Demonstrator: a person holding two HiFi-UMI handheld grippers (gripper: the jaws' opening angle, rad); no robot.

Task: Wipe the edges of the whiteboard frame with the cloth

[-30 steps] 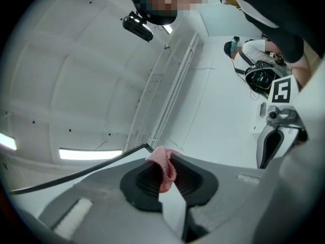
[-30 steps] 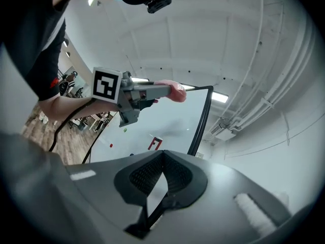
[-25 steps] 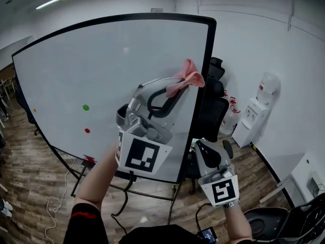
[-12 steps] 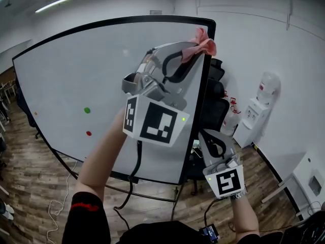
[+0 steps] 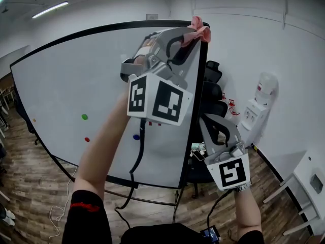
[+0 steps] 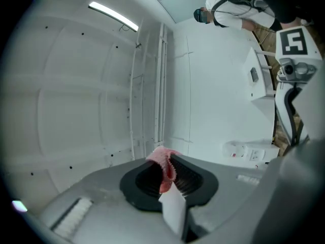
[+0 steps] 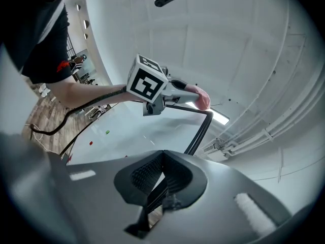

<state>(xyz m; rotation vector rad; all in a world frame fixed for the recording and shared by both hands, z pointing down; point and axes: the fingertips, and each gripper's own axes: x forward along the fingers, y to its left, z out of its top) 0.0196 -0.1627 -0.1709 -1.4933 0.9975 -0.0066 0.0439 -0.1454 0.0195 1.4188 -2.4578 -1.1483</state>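
Left tool (image 5: 188, 34) risen to frame (image 5: 202, 75) corner, arm (image 5: 107, 151) outstretched, clenching cloth (image 5: 200, 30); right tool (image 5: 207, 120) closed.

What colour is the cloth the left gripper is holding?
Pink. The cloth shows best in the head view.

Left gripper (image 5: 189, 33) raised; right gripper (image 5: 212, 123) low

Cloth (image 5: 199, 29): pink, crumpled, pinched in the left gripper (image 5: 189, 34), positioned at the top right corner of the whiteboard frame (image 5: 195, 105). Frame: thin, black, running around an upright white board.
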